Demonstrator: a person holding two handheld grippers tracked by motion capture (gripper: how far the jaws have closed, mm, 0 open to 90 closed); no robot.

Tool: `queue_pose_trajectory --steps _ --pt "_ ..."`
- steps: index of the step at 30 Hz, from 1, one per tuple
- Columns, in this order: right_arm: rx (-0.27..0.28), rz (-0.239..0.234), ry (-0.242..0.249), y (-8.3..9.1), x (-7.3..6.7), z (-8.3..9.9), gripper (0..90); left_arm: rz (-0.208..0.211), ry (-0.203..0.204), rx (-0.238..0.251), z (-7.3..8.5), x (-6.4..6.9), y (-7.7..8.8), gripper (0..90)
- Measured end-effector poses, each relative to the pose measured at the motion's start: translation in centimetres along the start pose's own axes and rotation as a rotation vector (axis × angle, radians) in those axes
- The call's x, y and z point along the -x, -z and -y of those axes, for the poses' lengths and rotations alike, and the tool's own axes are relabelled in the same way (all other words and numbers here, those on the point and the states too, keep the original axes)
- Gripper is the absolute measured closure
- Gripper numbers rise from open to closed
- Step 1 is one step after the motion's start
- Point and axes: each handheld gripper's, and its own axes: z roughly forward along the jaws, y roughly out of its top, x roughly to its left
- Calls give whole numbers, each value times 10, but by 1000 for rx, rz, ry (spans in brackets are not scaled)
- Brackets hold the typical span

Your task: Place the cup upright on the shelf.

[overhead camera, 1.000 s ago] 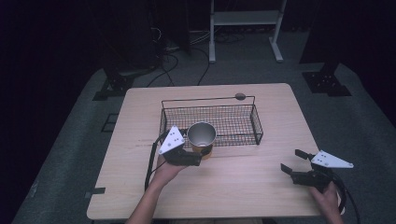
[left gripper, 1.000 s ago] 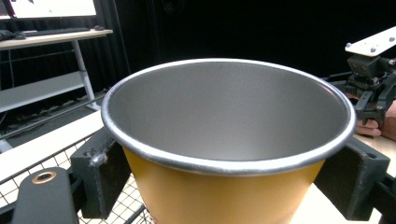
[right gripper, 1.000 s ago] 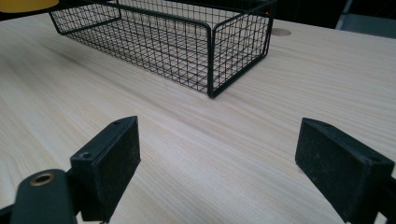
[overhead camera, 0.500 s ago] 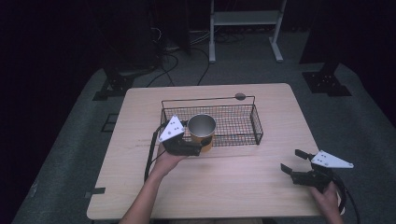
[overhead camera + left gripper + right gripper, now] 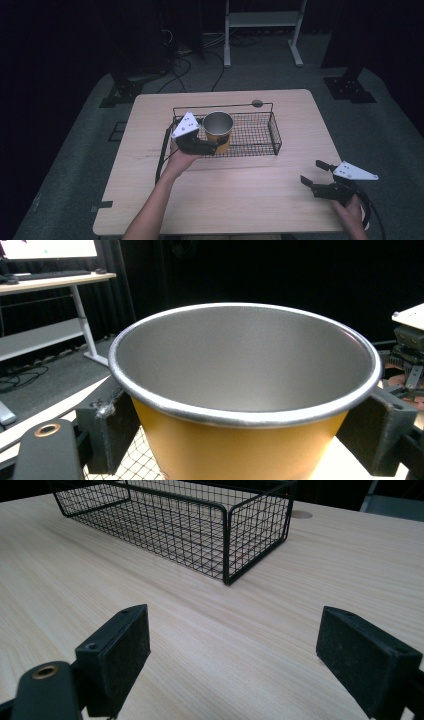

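Near the middle of the high view, just left of centre, the left tool (image 5: 216,145) pinches a cup (image 5: 218,131) with a yellow-orange outside and a dull silvery lining, holding it at the left end of a black wire basket (image 5: 260,135) that sits on the pale wooden desk (image 5: 240,200). Whether the cup's base rests on the basket mesh or hangs a little above it cannot be told from these frames. Filling the centre of the left gripper view, the cup (image 5: 245,400) stands upright with its rolled rim toward the camera, and the two black jaws press its wall from the left and right sides of the frame, just below that rim. It looks empty, so it should be light; the wall seems thin and smooth, probably stiff enough at the rim bead but liable to flex or dent lower down if squeezed hard. Because it tapers downward, a grip on the side could let it slide, and the bead under the jaws is a sensible stop, so high on the wall, opposite sides, is the place to hold it. At the lower right of the high view, the right tool (image 5: 316,174) hovers over bare desk with its jaws spread wide and nothing between them, well apart from the basket, whose near corner (image 5: 227,545) shows at the upper middle of the right gripper view.
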Motion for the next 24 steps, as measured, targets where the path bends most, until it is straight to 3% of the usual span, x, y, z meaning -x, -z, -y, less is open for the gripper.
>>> queue_pose_trajectory --steps 8,24 --pt "2 -1 -2 0 0 0 130 7 2 -10 -7 -14 -11 139" --pt "7 -3 -6 1 1 0 130 10 5 -81 -8 -41 -35 139"
